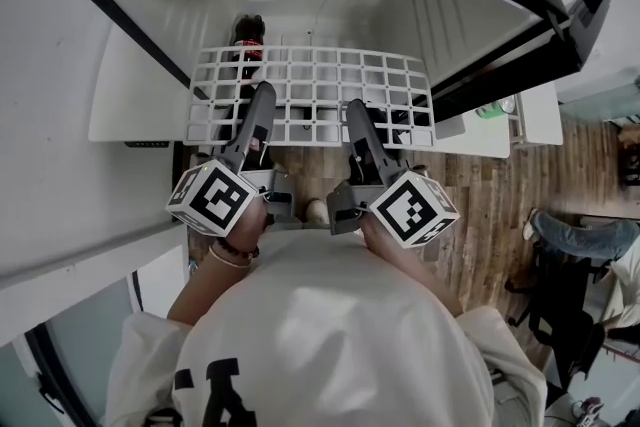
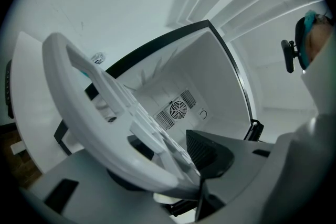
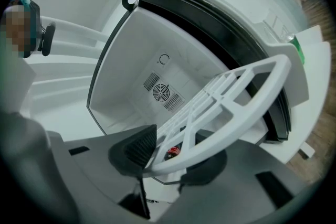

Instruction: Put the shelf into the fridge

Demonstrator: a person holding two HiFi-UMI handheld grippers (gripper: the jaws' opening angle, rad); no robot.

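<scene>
While the person stands before the open fridge (image 1: 180,5), the white grid shelf (image 1: 318,50) lies about level across its mouth. The shelf's far edge is inside the white compartment and its near edge points out toward the person. Both grippers point level at that near edge, the left gripper (image 1: 262,95) left of the middle and the right gripper (image 1: 355,105) right of it.

In the left gripper view, the shelf (image 2: 94,113) rim passes between the jaws of the left gripper (image 2: 173,165). The rim lies against the left jaw while the dark pad (image 2: 210,150) on the right stands off it, so these jaws are apart and not clamping.

In the right gripper view, the right gripper (image 3: 176,160) is closed on the shelf (image 3: 236,97) rim, with a pad on each side of it.

A dark bottle (image 1: 248,40) with a red label stands far left inside the fridge, beneath the grid. A round fan vent (image 2: 177,110) sits on the back wall. The wooden floor (image 1: 480,195) shows to the right.
</scene>
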